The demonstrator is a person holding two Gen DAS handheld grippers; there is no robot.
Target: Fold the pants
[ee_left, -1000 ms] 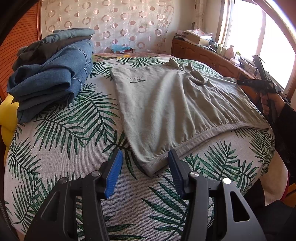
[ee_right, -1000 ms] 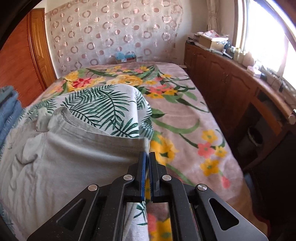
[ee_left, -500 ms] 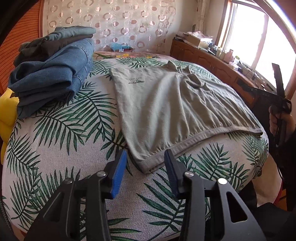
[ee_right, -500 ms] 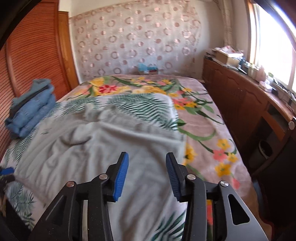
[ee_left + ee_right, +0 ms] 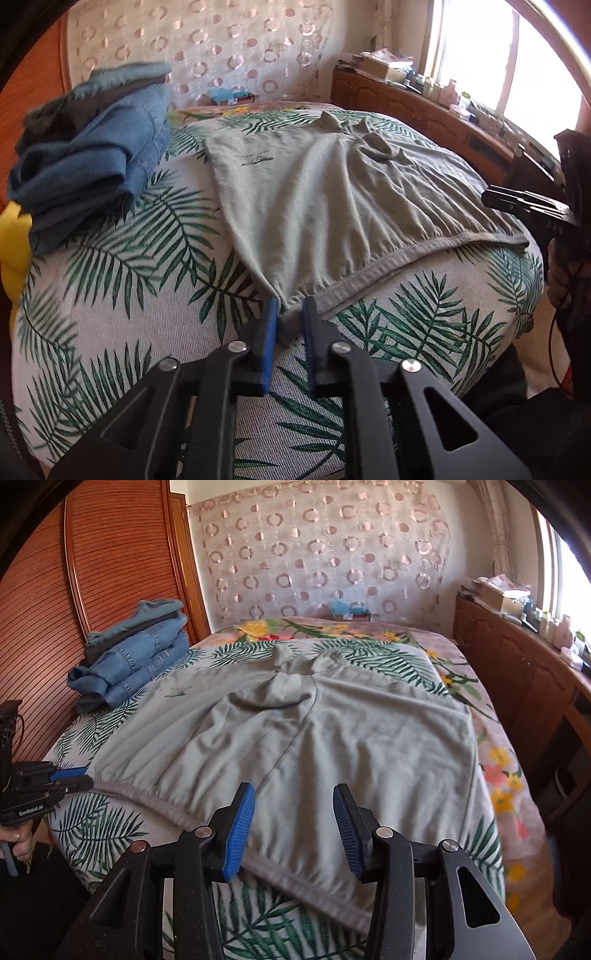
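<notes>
Left wrist view: the left tongs are closing on the near corner of the grey pants, spread on the bed, to anchor it for folding.

Right wrist view: the right tongs hover apart over the waistband, empty, seemingly choosing a grip.

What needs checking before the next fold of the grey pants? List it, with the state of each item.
1. Left gripper on the waistband corner of the grey pants: ok, the jaws are closing with the corner bunched between them.
2. Right gripper gripping the waistband: not ok, its jaws are open above the cloth and hold nothing.
3. Pants spread flat on the leaf-print cover: mostly ok, with a bunched ridge near the crotch.
4. Folding area free: ok, the stack of folded jeans lies apart from the pants at the far left.
5. Leg ends lying straight: cannot tell, they are too far off.
</notes>
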